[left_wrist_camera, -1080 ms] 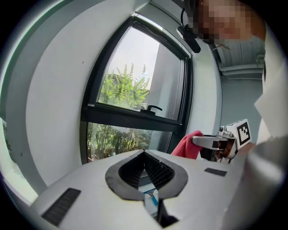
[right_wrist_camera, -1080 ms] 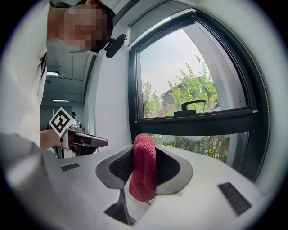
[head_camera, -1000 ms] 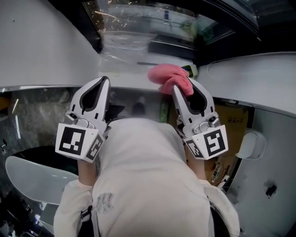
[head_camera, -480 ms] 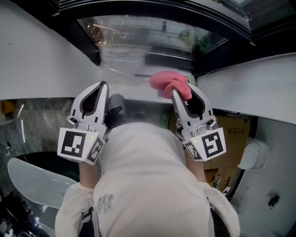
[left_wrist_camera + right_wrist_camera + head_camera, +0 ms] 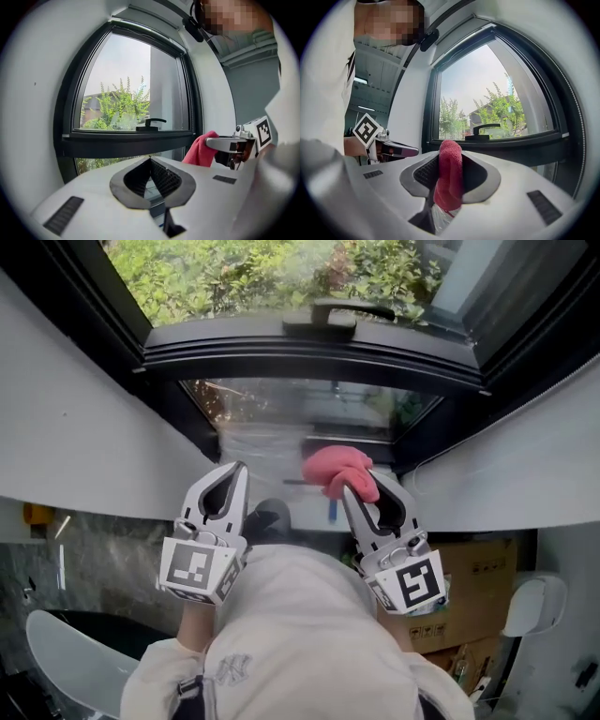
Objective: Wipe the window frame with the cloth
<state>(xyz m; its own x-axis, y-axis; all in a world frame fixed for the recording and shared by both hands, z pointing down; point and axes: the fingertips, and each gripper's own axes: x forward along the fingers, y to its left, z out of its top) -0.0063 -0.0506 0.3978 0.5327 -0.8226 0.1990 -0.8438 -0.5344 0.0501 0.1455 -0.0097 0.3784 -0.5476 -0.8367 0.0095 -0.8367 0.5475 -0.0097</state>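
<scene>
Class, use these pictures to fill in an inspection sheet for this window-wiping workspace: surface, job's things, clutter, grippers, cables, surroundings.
surface: dark window frame, with a handle above its crossbar.
job's things: pink cloth, bunched; whether it touches the frame cannot be told.
clutter: cardboard box low on the right.
grippers: left gripper has its jaws together and is empty; right gripper is clamped on the cloth.
cables: nothing seen.
surroundings: white wall around the window; green bushes outside.
</scene>
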